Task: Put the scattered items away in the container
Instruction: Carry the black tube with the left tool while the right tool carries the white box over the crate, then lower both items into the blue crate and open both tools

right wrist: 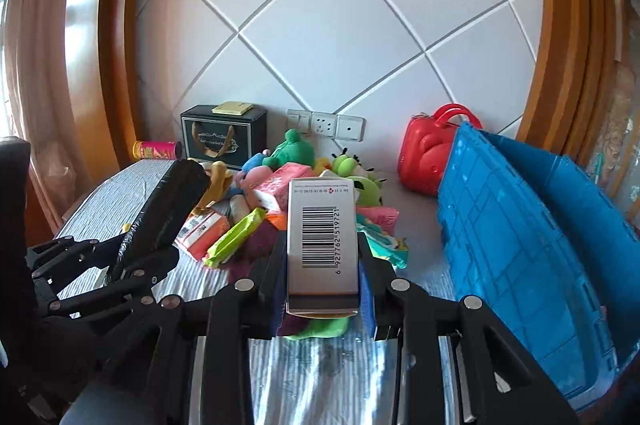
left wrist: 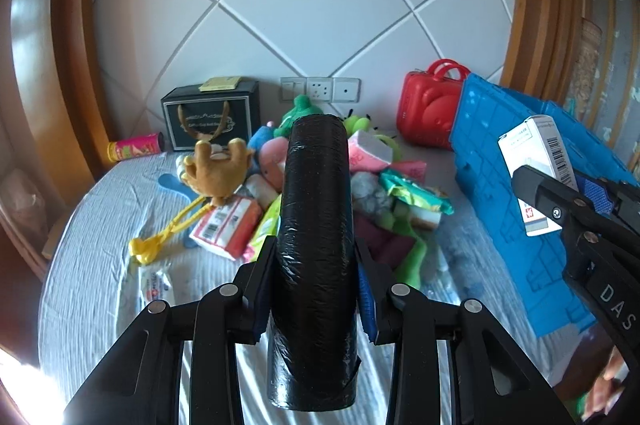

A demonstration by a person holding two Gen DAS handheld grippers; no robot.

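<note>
My left gripper (left wrist: 316,265) is shut on a black plastic-wrapped roll (left wrist: 316,225), held upright above the bed; the roll also shows at the left in the right wrist view (right wrist: 160,217). My right gripper (right wrist: 322,265) is shut on a white barcoded box (right wrist: 322,245), also seen at the right in the left wrist view (left wrist: 538,165). The blue crate (right wrist: 520,245) stands to the right of both grippers, open side facing up and right. A pile of plush toys and packets (right wrist: 280,193) lies on the bed ahead.
A red toy case (right wrist: 428,153) stands behind the crate by the wall. A black gift box (right wrist: 222,141) and a pink snack can (right wrist: 156,149) sit at the back left. A brown plush (left wrist: 216,169) with a yellow cord lies left of the pile. A wooden frame surrounds the bed.
</note>
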